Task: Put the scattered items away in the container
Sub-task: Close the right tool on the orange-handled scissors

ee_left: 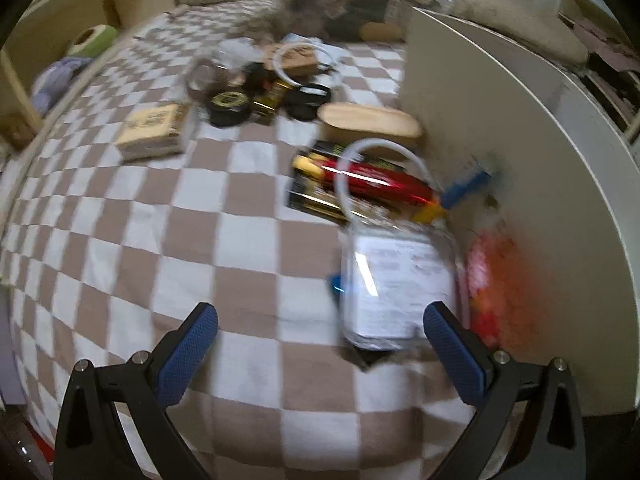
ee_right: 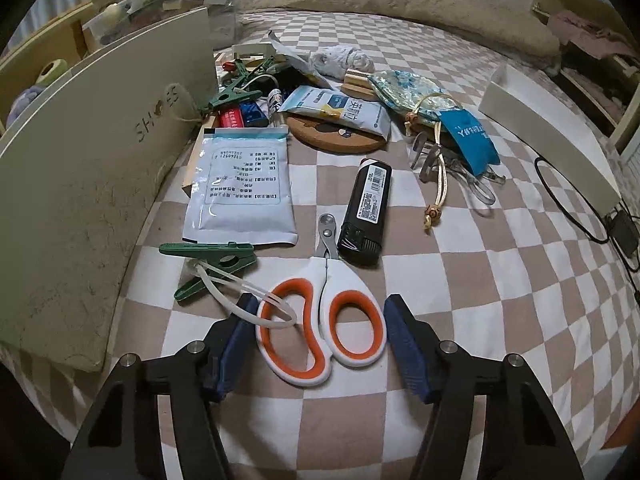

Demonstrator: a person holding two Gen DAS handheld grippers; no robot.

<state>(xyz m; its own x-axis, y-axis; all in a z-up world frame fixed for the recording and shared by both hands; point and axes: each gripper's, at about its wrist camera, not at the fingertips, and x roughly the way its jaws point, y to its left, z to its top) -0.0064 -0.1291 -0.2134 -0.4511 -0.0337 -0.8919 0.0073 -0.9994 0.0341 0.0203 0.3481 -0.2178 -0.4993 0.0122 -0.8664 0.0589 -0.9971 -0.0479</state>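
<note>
- The right gripper point(ee_right: 322, 338) bracketed the scissors point(ee_right: 320, 320) handles, jaws part-closed, pads not yet pressing, probably lining up a grasp.
- The left gripper point(ee_left: 320, 346) stood wide, empty, above a clear packet point(ee_left: 394, 284) beside the box point(ee_left: 520, 168), the likely container.

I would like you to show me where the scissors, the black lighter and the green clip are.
scissors point(ee_right: 320, 320): right wrist view, on the white handle between the two orange loops.
black lighter point(ee_right: 366, 210): right wrist view, middle of its body.
green clip point(ee_right: 216, 255): right wrist view, on its upper arm.
</note>
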